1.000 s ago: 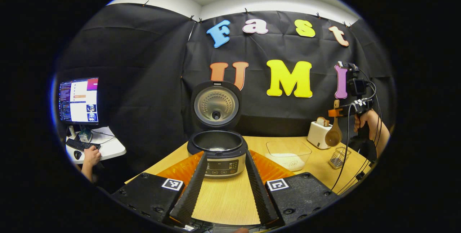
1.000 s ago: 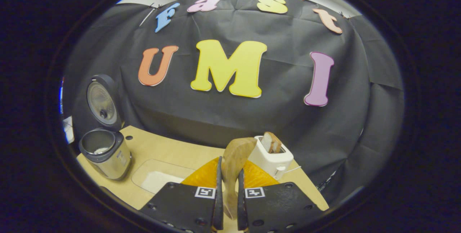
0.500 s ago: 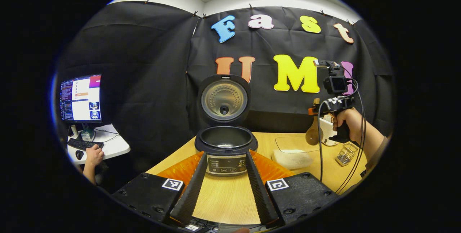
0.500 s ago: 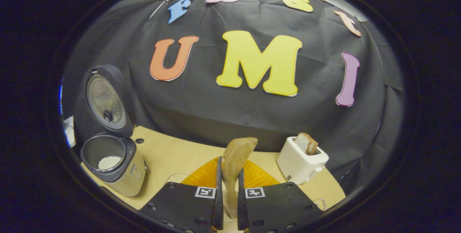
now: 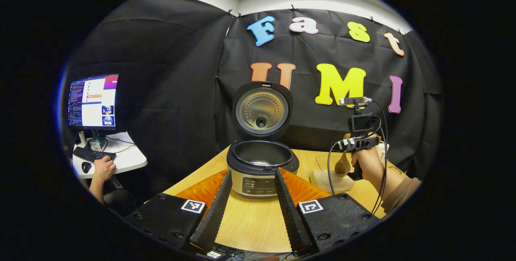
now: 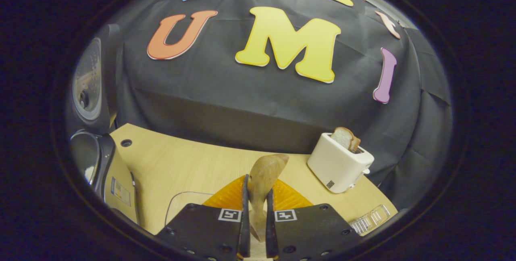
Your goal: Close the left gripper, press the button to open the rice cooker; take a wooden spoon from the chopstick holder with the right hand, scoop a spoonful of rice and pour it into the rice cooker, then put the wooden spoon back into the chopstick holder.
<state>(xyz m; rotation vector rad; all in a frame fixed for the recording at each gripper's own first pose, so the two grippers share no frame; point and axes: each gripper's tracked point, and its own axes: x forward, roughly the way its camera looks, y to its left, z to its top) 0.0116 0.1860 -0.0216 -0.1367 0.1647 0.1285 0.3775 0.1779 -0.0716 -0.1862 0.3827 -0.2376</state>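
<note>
One rice cooker (image 5: 262, 168) stands lid-up at the centre of the left gripper view, beyond the left claw (image 5: 250, 200), whose two fingers are spread wide and empty. At lower centre of the right gripper view, the right claw (image 6: 255, 216) clamps one wooden spoon (image 6: 264, 176); one toaster (image 6: 339, 163) holding one bread slice (image 6: 343, 137) sits right on the table (image 6: 181, 164).

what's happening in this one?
A person holds a gripper in each hand. The right gripper is shut on the wooden spoon, over the clear rice container. The left gripper is open, facing the rice cooker, whose lid is up.
</note>
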